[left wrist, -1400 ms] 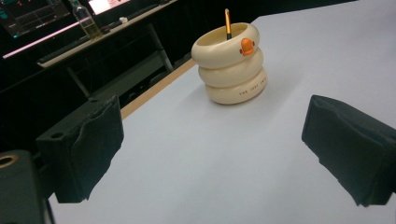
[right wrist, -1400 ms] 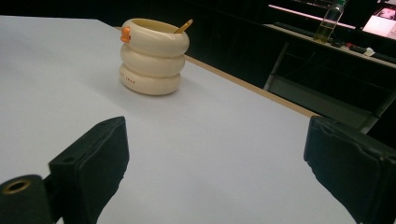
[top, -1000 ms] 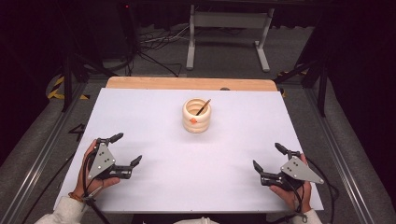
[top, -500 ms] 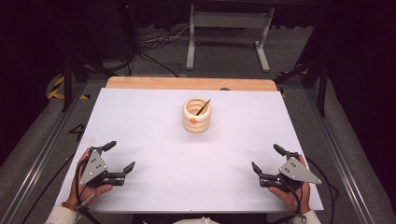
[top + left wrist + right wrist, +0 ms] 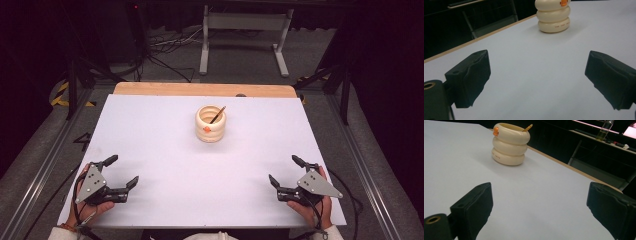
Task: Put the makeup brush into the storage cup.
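White tabletop (image 5: 165,140) bears a ringed cream holder (image 5: 210,123), well apart from both spread-jawed, empty grippers: left (image 5: 121,173), right (image 5: 286,171)

The table (image 5: 165,145) carried a white top that ran almost to every edge; only along the far edge did a bare strip of light wood (image 5: 200,89) show. A cream holder (image 5: 210,124), shaped like three stacked rings and marked with a small orange tag, stood upright on the white surface, near the middle of the far half and well apart from both side edges. A thin brown stick (image 5: 218,114) leaned inside it, tilted toward the far right corner. Both near corners were taken up by the person's hands.
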